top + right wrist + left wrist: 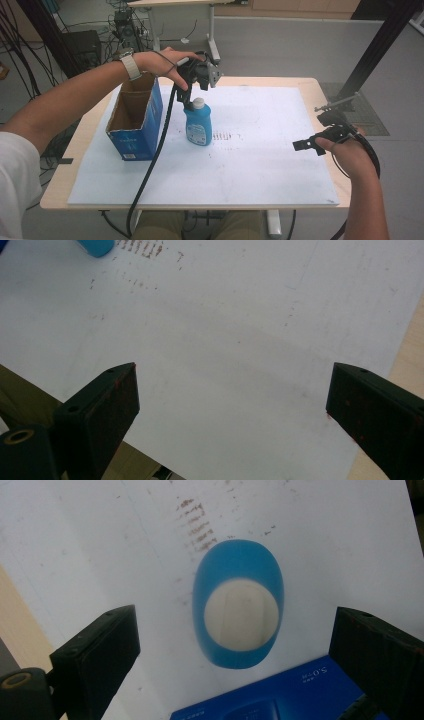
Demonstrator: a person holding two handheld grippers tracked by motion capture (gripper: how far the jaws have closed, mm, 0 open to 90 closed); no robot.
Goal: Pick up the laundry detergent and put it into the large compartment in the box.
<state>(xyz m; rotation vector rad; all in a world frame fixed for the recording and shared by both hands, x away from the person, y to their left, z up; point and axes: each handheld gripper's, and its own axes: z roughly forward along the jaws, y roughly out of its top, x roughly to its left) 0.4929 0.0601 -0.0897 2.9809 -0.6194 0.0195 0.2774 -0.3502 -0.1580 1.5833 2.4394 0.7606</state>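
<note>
Blue bottle [198, 125] stood upright near sheet's far-left area, beside open box [135, 120]. Left gripper [192, 95] poised above white cap [241, 614], jaws wide. Right gripper [320, 142] held wide near right edge. Risk judged: bottle tipped if cap clipped off-centre.

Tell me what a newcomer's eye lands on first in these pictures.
First, the blue bottle with its white cap, upright mid-table on the white mat. The left gripper hangs open right above it, jaws either side of the cap. Beside it stands an open blue cardboard box; the right gripper waits open at the mat's right edge.
</note>
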